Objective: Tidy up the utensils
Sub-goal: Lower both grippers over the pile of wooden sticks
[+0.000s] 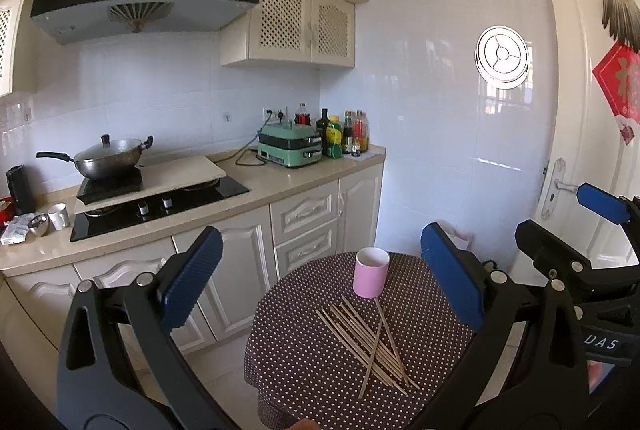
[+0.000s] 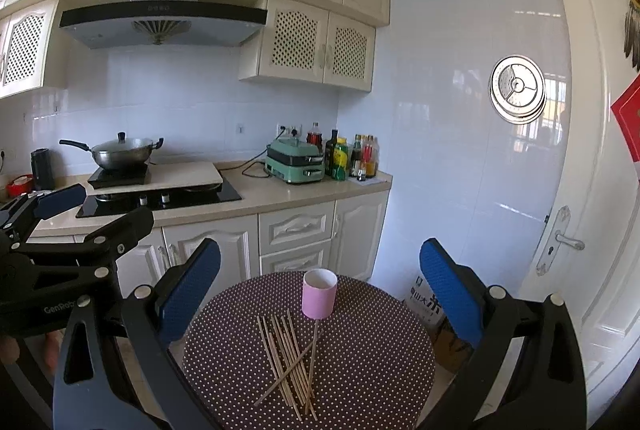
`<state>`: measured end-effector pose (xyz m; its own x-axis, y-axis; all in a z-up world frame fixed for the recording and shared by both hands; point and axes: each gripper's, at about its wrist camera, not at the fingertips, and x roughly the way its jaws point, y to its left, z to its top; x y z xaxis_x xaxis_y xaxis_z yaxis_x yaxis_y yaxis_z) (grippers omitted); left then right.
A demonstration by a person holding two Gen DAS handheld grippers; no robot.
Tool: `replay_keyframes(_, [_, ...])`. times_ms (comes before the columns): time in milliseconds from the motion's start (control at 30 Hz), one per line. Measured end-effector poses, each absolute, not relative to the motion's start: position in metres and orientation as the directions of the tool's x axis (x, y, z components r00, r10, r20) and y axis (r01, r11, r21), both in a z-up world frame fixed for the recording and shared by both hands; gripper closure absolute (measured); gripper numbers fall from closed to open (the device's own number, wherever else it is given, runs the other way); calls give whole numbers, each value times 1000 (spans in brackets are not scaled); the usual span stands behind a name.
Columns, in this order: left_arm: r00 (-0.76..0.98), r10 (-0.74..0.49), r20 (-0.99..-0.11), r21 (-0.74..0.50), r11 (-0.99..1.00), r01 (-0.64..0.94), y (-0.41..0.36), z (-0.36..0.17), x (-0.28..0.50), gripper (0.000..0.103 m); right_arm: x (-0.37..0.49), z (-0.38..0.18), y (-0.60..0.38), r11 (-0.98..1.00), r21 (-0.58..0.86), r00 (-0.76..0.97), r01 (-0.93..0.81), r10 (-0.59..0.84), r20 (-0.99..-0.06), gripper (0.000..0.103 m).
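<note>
Hovering with jaws apart, left gripper [image 1: 320, 286] and right gripper [image 2: 320, 294] face one pink cup [image 2: 319, 294] (upright) beside roughly ten skewers [image 2: 290, 362].

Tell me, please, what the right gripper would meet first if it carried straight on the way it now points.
Probably the pink cup standing on the polka-dot table, which sits about midway between the open right gripper fingers. The loose wooden sticks lie lower and nearer. Depth is hard to judge here.

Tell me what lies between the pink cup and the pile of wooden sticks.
Only bare dotted tablecloth. In the right wrist view the pink cup stands just behind the wooden sticks; one stick's far end nearly reaches its base.
</note>
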<state>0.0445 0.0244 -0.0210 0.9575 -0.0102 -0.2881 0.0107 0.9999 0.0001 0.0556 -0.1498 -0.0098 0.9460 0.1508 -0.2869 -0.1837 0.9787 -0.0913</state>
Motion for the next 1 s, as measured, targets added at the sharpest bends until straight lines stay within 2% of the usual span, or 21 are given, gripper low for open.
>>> replay_keyframes(433, [877, 28, -480, 15, 1000, -24, 18, -61, 128, 6, 148, -51, -149, 961, -59, 869, -270, 217, -444, 7])
replay_keyframes(567, [806, 11, -592, -8, 1000, -19, 15, -78, 170, 6, 182, -65, -154, 955, -42, 836, -293, 235, -496, 7])
replay_keyframes(800, [752, 3, -659, -16, 1000, -18, 5, -102, 220, 6, 236, -87, -165, 949, 0, 773, -315, 257, -580, 7])
replay_keyframes(1000, [673, -27, -739, -40, 999, -4, -3, -138, 260, 6, 274, -116, -173, 949, 20, 710, -315, 249, -659, 12])
